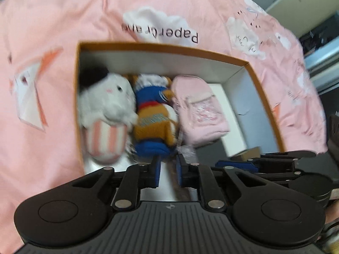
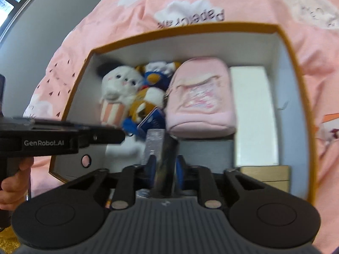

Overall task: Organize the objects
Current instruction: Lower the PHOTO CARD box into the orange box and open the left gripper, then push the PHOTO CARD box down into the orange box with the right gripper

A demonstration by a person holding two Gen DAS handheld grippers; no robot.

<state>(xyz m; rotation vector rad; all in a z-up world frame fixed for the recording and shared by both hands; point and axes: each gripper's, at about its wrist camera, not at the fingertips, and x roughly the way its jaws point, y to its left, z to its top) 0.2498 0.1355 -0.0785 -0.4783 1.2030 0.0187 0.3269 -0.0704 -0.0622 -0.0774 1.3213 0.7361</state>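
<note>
An orange-rimmed box with white walls lies on a pink quilt. Side by side inside are a white plush in a striped cup, an orange and blue plush and a small pink backpack. My left gripper hangs over the box's near end, its blue pads a narrow gap apart with nothing clearly between them. In the right wrist view the left gripper reaches in from the left. My right gripper is shut on a dark glossy packet above the box floor.
A white block fills the box's right side, with a small brown carton in its near right corner. The pink quilt surrounds the box. A person's hand holds the left gripper's handle. A grey wall rises at the far left.
</note>
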